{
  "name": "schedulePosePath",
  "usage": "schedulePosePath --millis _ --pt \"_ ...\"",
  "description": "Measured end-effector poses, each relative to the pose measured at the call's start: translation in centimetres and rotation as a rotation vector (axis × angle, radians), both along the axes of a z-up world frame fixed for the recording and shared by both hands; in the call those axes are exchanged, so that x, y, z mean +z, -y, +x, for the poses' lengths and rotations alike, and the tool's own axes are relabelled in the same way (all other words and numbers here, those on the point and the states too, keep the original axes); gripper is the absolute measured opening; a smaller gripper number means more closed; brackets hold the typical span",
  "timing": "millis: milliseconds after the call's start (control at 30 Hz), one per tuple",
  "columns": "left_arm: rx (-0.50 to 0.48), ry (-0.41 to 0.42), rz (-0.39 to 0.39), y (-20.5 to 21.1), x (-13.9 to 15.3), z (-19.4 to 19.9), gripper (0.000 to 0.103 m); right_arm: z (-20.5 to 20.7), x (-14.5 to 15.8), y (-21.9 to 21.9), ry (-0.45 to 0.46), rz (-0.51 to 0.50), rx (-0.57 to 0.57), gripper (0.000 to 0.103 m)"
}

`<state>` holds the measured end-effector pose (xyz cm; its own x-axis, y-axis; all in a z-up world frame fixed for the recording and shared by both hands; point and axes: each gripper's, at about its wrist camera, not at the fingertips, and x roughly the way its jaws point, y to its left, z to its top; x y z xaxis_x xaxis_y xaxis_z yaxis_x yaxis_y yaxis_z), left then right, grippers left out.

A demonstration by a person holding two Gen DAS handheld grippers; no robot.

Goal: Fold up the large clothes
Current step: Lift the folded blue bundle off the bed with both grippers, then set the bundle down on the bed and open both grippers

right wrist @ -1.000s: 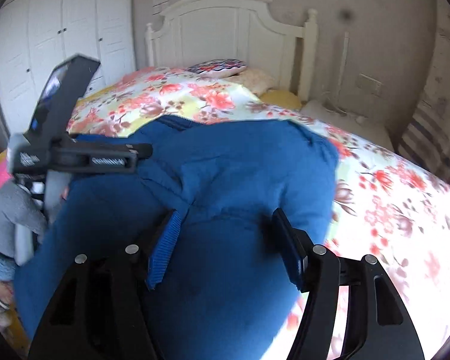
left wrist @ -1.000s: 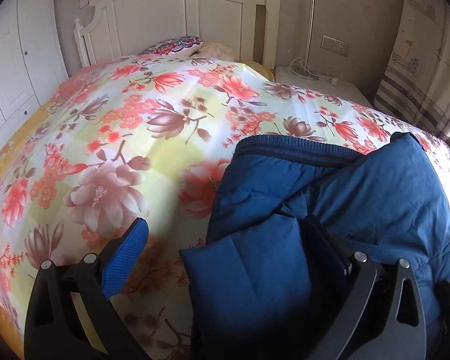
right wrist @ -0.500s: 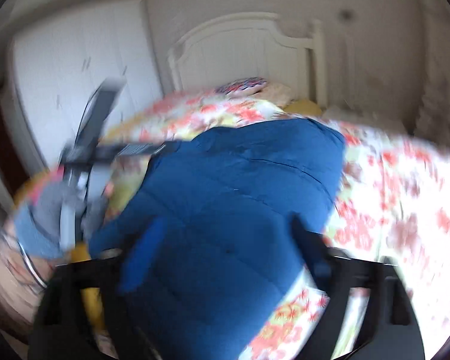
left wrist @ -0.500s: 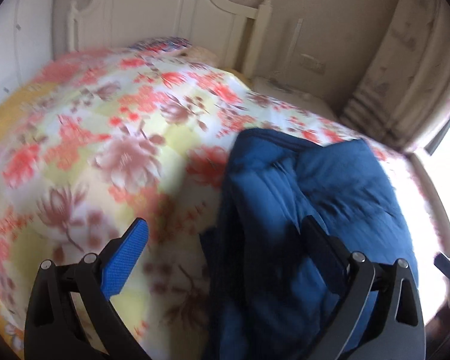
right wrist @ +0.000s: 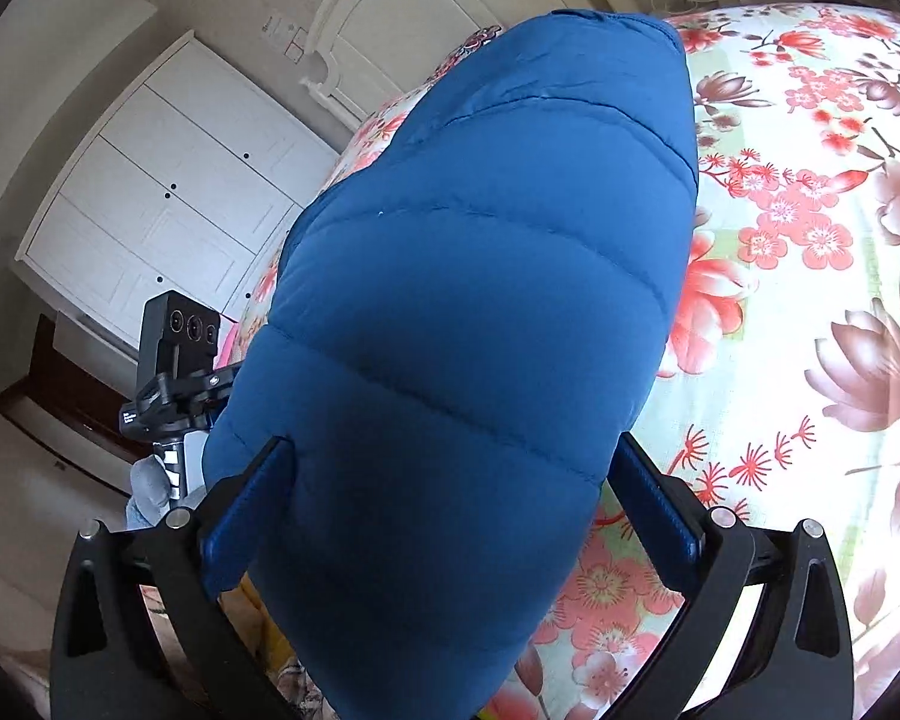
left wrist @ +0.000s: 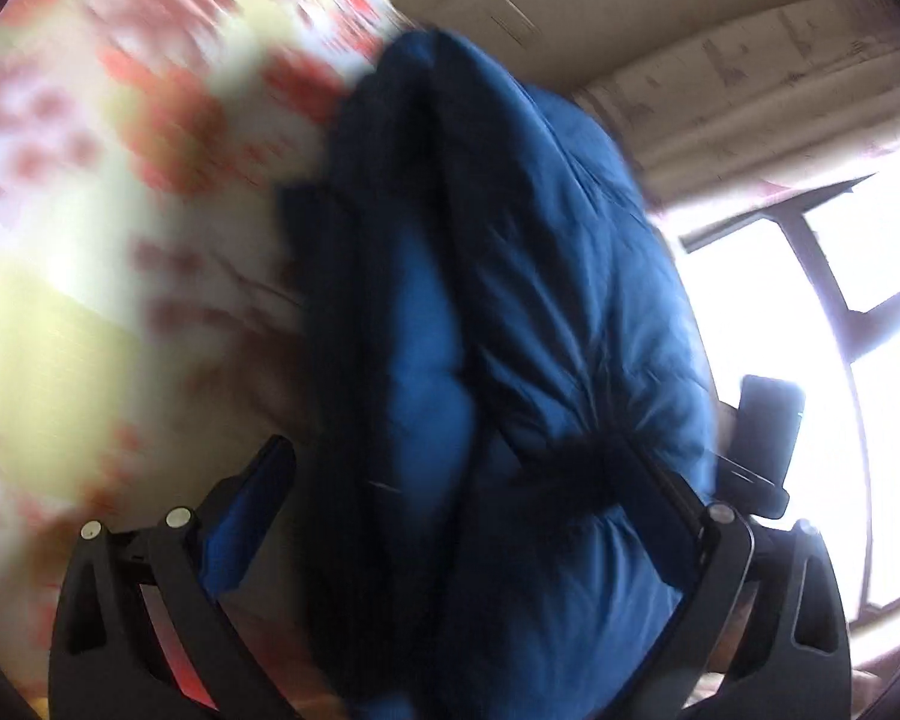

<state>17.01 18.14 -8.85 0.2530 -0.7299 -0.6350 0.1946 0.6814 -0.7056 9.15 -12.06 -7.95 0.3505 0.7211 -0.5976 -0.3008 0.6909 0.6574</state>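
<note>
A folded blue padded jacket (right wrist: 480, 312) fills the right wrist view, raised above the floral bed cover (right wrist: 810, 240). My right gripper (right wrist: 453, 504) stands wide open with the folded bundle squeezed between its fingers. In the blurred left wrist view the jacket (left wrist: 510, 330) shows edge-on, its layers stacked. My left gripper (left wrist: 456, 480) is also wide open around the bundle; its right finger (left wrist: 648, 480) presses a dimple into the padding. The other gripper's body shows at the right (left wrist: 762, 438) and at the left (right wrist: 174, 360) of each view.
A white wardrobe (right wrist: 168, 192) and white headboard (right wrist: 426, 6) stand behind the bed. A bright window (left wrist: 810, 360) with curtains lies to the right in the left wrist view. The bed's edge lies below the right gripper.
Both grippers have tilted and swung, lifting the folded jacket off the bed between them. The left view has turned toward the window. The jaws stayed wide.
</note>
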Motion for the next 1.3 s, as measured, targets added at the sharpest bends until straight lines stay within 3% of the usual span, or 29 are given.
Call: schedulePosePath --millis 33,133,167,267,367,533,667,867,967,1033,1067,1100,1167,1200,1300 --pt "-0.013 -0.001 -0.042 0.1 -0.3 0.1 0.101 0.2 -0.2 0.0 -0.001 0.007 0.001 0.099" --pt "-0.015 0.017 -0.047 0.3 -0.3 0.0 0.101 0.5 -0.4 0.0 0.024 0.017 0.003 0.099" --pt "-0.013 0.026 -0.049 0.4 -0.3 -0.1 0.095 0.5 -0.3 0.0 0.036 0.018 0.005 0.098" --pt "0.011 0.074 -0.094 0.2 -0.4 -1.2 0.075 -0.9 0.3 0.0 0.128 -0.018 -0.001 0.082" --pt "0.054 0.136 -0.097 0.0 -0.2 -2.7 0.061 -1.6 1.0 -0.5 0.209 -0.060 -0.014 0.074" --pt "0.085 0.210 -0.057 1.9 2.3 -2.9 0.051 -1.5 3.7 -0.1 0.367 -0.164 -0.065 0.064" --pt "0.064 0.286 -0.061 5.5 4.9 -0.1 0.050 0.6 5.8 3.2 0.444 -0.195 -0.135 0.062" --pt "0.030 0.323 -0.105 13.9 6.8 9.0 0.050 6.3 8.3 10.5 0.480 -0.242 -0.282 0.062" --pt "0.028 0.292 -0.073 18.4 5.7 14.0 0.050 10.5 7.2 14.1 0.432 -0.250 -0.315 0.062" --pt "0.034 0.213 -0.019 20.4 3.0 15.9 0.051 13.2 4.5 15.4 0.315 -0.307 -0.315 0.062" --pt "0.041 0.174 0.017 21.1 1.2 16.3 0.059 14.2 2.8 15.7 0.242 -0.339 -0.313 0.066" --pt "0.053 0.185 -0.012 21.2 0.6 16.1 0.061 14.3 1.6 16.7 0.215 -0.301 -0.338 0.068" --pt "0.075 0.185 -0.045 20.5 -0.1 15.4 0.066 13.8 1.3 17.3 0.224 -0.251 -0.338 0.073" --pt "0.089 0.187 -0.031 20.2 0.1 14.9 0.068 13.4 1.7 17.3 0.232 -0.281 -0.354 0.084" --pt "0.112 0.248 0.068 19.6 1.7 12.8 0.071 11.9 3.7 16.9 0.276 -0.353 -0.395 0.087"
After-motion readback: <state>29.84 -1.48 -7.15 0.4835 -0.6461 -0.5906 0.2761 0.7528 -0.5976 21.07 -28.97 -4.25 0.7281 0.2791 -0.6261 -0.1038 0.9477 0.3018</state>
